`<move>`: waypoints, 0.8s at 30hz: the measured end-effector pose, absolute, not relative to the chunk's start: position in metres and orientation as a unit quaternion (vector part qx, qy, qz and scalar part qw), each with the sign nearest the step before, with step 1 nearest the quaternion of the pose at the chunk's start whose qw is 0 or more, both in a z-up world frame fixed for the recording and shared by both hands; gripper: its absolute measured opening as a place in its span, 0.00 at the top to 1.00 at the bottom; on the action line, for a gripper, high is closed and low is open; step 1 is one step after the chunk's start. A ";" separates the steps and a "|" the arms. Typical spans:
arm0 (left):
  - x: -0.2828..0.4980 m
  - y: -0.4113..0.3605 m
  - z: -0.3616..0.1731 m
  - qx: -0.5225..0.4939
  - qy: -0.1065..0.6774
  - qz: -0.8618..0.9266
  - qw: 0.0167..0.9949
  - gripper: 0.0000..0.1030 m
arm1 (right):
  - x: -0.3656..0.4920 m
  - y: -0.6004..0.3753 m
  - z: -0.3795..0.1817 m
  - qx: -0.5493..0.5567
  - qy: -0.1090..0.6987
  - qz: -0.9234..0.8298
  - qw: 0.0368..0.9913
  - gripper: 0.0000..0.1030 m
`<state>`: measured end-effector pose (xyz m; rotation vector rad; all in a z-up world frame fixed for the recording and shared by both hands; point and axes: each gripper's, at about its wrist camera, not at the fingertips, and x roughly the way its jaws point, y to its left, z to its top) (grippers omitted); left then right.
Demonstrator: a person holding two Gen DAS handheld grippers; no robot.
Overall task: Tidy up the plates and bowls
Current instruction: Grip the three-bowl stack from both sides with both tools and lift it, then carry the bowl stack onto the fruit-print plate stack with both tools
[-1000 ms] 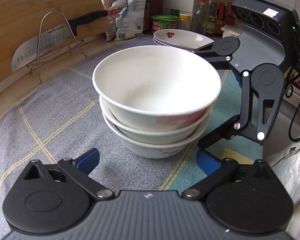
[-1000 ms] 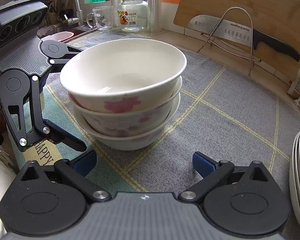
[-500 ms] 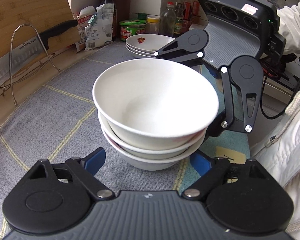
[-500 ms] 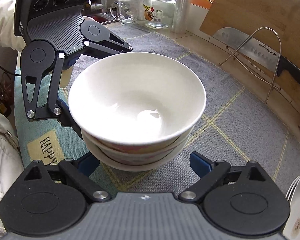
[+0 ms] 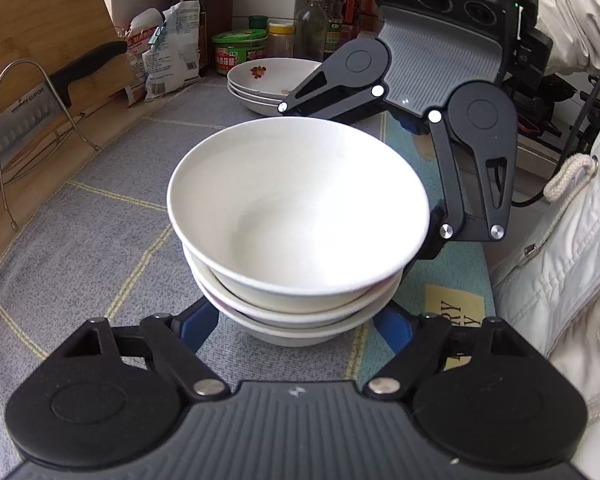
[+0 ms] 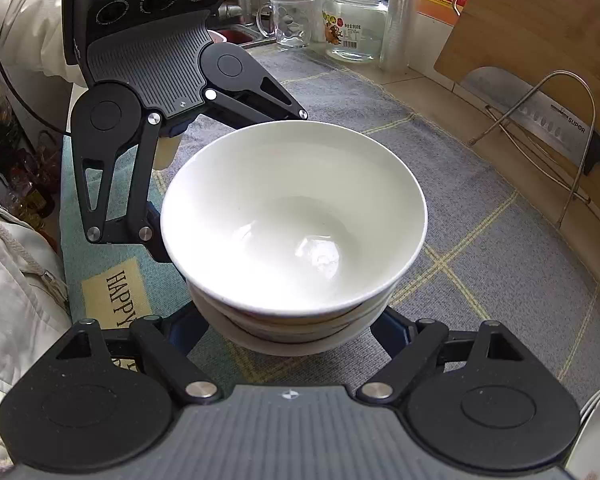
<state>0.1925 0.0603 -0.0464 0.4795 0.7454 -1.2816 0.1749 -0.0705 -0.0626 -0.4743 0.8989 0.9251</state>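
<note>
Fingers (image 5: 198, 322) of both grippers have just been closing around the bottom of the bowl stack (image 5: 296, 220); contact's hidden, glazed ceramic's heavy, slick, chippable, so grip low.

Countertop (image 5: 16, 240), grey checked mat (image 5: 100, 248) over it, stacked bowls (image 5: 300, 216), stacked plates (image 5: 260, 80) on mat

Three white bowls (image 5: 296, 216) stand nested in one stack near the middle. Far behind them three plates (image 5: 268, 80) sit stacked. One cleaver (image 6: 540, 120) leans in one wire rack (image 6: 556, 128). One glass mug (image 6: 290, 20) and one glass jar (image 6: 354, 20) stand far off.
</note>
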 end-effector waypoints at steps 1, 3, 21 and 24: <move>0.193 0.060 -0.046 0.215 0.338 -0.579 0.710 0.19 | 0.175 -0.071 -0.063 -0.219 0.415 0.428 0.772 0.12; 0.194 0.059 -0.047 0.216 0.339 -0.582 0.707 0.18 | 0.177 -0.071 -0.063 -0.218 0.418 0.431 0.769 0.12; 0.194 0.055 -0.046 0.223 0.348 -0.575 0.705 0.19 | 0.176 -0.071 -0.063 -0.215 0.422 0.433 0.767 0.13; 0.192 0.055 -0.045 0.217 0.356 -0.572 0.706 0.19 | 0.176 -0.072 -0.062 -0.213 0.422 0.435 0.766 0.13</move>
